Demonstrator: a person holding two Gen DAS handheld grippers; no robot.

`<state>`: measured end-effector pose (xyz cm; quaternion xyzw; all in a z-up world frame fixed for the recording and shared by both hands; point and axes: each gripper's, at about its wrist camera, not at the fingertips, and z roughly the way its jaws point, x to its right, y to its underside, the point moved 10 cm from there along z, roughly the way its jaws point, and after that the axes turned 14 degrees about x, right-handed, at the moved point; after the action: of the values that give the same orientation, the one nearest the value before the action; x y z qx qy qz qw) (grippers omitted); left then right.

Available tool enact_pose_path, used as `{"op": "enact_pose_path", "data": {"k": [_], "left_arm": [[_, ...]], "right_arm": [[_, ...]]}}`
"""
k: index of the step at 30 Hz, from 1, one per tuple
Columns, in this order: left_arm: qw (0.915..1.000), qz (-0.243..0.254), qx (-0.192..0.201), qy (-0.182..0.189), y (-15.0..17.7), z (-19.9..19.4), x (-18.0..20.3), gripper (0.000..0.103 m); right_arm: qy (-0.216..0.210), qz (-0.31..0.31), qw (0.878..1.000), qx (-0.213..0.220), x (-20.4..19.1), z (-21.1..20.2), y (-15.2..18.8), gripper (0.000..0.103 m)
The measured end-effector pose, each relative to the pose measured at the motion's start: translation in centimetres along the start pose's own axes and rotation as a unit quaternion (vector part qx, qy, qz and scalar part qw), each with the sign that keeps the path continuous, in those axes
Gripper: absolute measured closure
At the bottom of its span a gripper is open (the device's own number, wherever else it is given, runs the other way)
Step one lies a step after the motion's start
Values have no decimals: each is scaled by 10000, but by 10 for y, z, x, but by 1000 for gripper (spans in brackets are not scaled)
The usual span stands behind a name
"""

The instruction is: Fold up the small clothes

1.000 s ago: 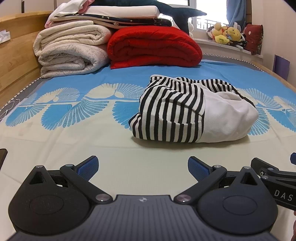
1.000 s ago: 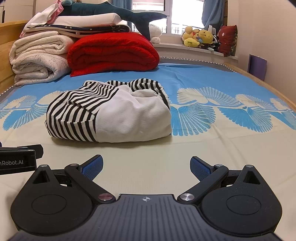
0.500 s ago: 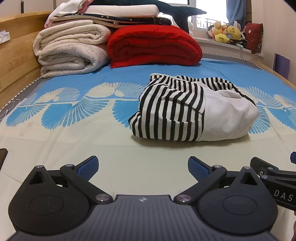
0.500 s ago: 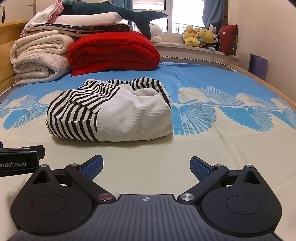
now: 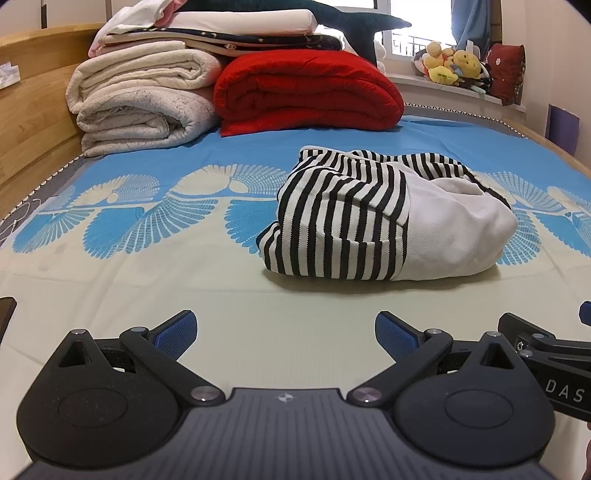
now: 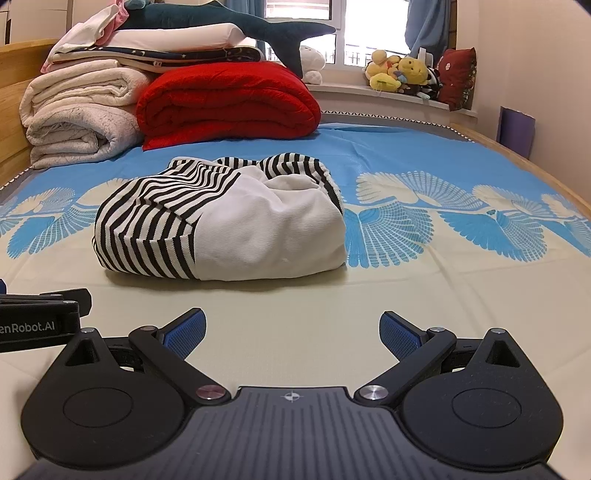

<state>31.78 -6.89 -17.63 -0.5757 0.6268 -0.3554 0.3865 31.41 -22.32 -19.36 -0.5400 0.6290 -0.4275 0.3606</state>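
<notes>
- The left tongs (image 5: 284, 334) are spread wide, both blue pads (image 5: 176, 332) apart with nothing between them, low over the pale part of the bed sheet (image 5: 147, 280).
- The right tongs (image 6: 291, 334) are likewise spread wide and pinch nothing, their blue pads (image 6: 400, 336) low over the same pale sheet.
- The two tools sit side by side: part of the right one shows at the right edge of the left wrist view, and part of the left one at the left edge of the right wrist view.
- The striped garment (image 5: 384, 221) lies on the bed ahead of both tongs, apart from them, touching neither.
- It is a bunched, folded bundle: black-and-white stripes on its left part, plain white cloth (image 6: 269, 229) on its right, with more striped fabric humped along the far side.
- It rests where the cream area of the sheet meets the blue fan-pattern band.
- Seen from the left tongs it sits ahead and to the right; from the right tongs, ahead and to the left.
- Beyond it, at the far end of the bed, a folded red blanket (image 5: 306, 92) lies beside a stack of rolled cream blankets (image 5: 144, 107).
- More folded bedding and a dark plush shark (image 6: 236, 22) lie on top of those piles.
- Stuffed toys (image 6: 402, 72) sit on the window sill at the far right.
- A wooden bed frame (image 5: 29, 110) runs along the left side.
</notes>
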Motion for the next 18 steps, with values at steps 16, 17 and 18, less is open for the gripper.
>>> {"op": "enact_pose_path", "data": {"k": [16,17,18], "left_arm": [[9999,96,43,-120,-2,0,-1,0],[9999,95,41,-138,-2,0,-2,0],[9998,74,47,-158,-2,0,-3,0]], "right_arm": [[-26,-13,10000,0,0,0,0,3],[-27,-14,10000,-2,0,0,0,3],[-28,-13,10000,0,-1,0,0,3]]}}
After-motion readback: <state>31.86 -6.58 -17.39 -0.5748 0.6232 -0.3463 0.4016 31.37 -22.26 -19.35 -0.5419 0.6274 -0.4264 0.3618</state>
